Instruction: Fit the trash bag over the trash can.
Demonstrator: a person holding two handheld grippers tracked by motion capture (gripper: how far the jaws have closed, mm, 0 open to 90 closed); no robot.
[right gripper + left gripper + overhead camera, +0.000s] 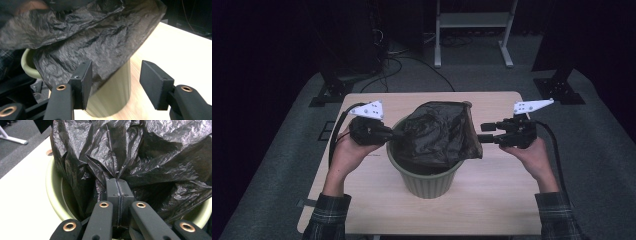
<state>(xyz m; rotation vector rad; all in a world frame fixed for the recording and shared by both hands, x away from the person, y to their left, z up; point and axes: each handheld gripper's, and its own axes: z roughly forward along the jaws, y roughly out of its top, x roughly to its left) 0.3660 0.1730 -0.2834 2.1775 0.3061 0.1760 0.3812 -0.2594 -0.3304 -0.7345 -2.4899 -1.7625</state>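
Note:
A crumpled black plastic bag (439, 132) sits in and over a pale green ribbed bin (427, 182) at the middle of the table. My left gripper (398, 134) is at the bin's left rim, shut on a pinch of the bag (117, 176). Its two pads (112, 192) press together with the film caught between them. My right gripper (484, 133) hovers just right of the bag, open, with nothing between its pads (82, 80). In the right gripper view the bag (100, 47) drapes over the bin's side (112, 95).
The bin stands on a light wooden table (502, 195). A small round mark (49, 152) lies on the tabletop beyond the bin's rim (51, 187). Dark floor, cables and a white frame (472, 22) lie beyond the table's far edge.

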